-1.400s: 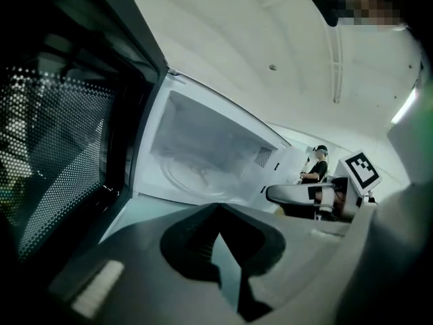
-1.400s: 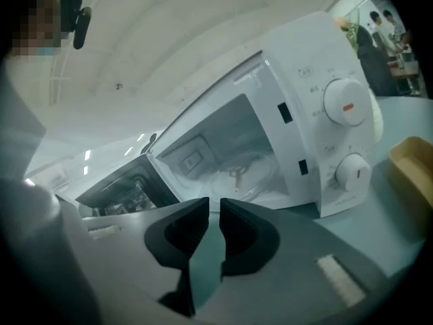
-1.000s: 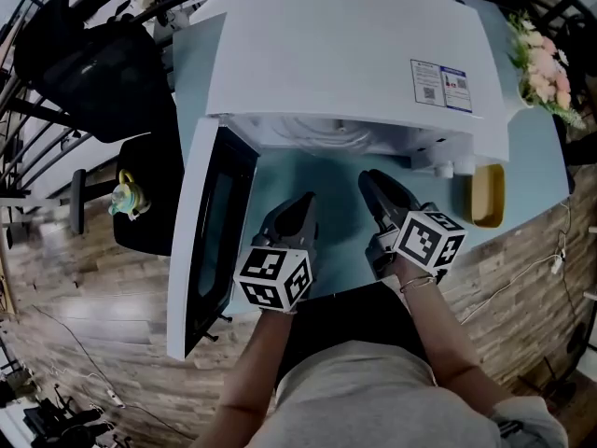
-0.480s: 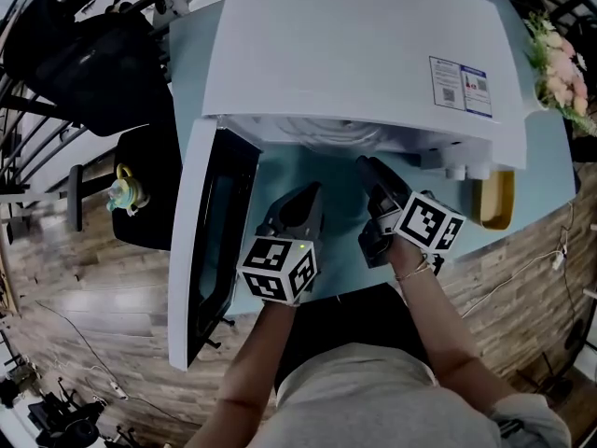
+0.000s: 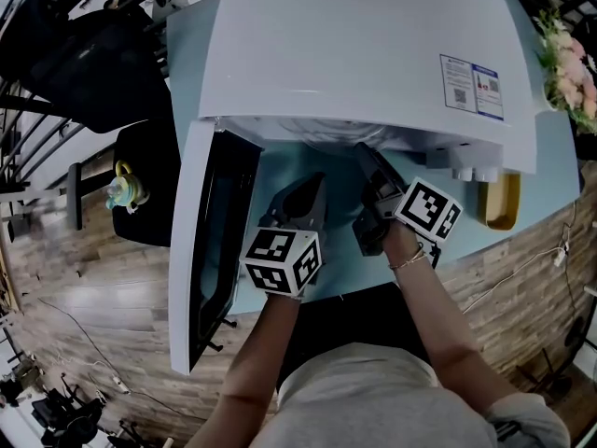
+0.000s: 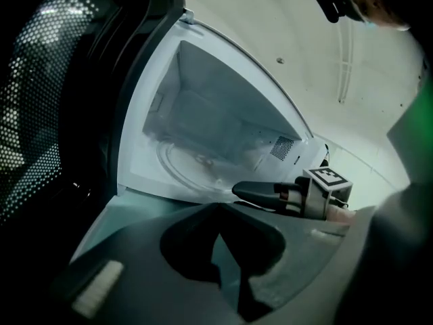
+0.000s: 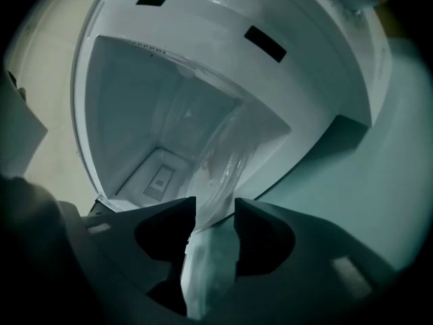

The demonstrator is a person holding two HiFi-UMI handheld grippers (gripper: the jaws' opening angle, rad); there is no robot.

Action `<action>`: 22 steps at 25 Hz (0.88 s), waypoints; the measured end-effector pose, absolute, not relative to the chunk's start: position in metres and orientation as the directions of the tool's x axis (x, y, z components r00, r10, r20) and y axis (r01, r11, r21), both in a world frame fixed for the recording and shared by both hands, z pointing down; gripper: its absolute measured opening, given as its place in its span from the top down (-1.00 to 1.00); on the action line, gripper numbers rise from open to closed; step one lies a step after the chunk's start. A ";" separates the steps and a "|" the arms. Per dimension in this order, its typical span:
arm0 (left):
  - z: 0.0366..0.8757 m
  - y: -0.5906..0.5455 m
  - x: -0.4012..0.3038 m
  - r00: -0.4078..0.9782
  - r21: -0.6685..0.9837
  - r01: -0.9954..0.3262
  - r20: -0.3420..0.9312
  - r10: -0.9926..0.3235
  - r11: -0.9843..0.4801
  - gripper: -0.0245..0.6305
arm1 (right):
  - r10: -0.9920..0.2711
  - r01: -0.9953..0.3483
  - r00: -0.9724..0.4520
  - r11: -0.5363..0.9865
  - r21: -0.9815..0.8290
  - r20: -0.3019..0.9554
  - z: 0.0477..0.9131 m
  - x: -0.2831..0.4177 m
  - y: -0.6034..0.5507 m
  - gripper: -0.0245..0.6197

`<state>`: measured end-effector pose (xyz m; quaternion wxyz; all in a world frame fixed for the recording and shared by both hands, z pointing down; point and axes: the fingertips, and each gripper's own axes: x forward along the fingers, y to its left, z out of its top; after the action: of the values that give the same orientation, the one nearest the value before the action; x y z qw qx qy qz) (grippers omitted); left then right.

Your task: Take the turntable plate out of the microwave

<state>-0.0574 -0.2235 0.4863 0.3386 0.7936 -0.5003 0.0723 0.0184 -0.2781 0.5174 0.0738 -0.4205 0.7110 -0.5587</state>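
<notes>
Sticker (image 5: 471, 85) on microwave (image 5: 354, 45) top: QR code, blue header, print too small to read. My right gripper (image 5: 368, 161) rolled onto its side, wrist bent, tips at cavity mouth. Jaws narrow, pinching rim of glass turntable plate (image 7: 210, 175); rest of plate inside cavity. My left gripper (image 5: 303, 194) low over tabletop (image 5: 340, 250), beside right one, outside cavity. Jaws together, nothing between. Door (image 5: 210, 241) open at left.
</notes>
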 end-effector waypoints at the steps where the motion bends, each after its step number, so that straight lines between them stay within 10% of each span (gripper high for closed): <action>1: 0.487 -0.223 -0.058 0.488 0.465 -0.843 0.454 -0.745 -0.269 0.92 | -0.676 -0.515 -0.638 0.018 -0.857 0.369 0.519 0.017 -0.279 0.36; 22: 0.494 -0.222 -0.052 0.524 0.610 -0.767 0.413 -0.745 -0.201 0.39 | -0.690 -0.517 -0.615 -0.014 -0.856 0.382 0.517 0.024 -0.265 0.61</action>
<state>-0.0516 -0.2216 0.4942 0.4021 0.7747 -0.4878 0.0135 0.0243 -0.2653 0.5166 0.0763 -0.4321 0.6981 -0.5658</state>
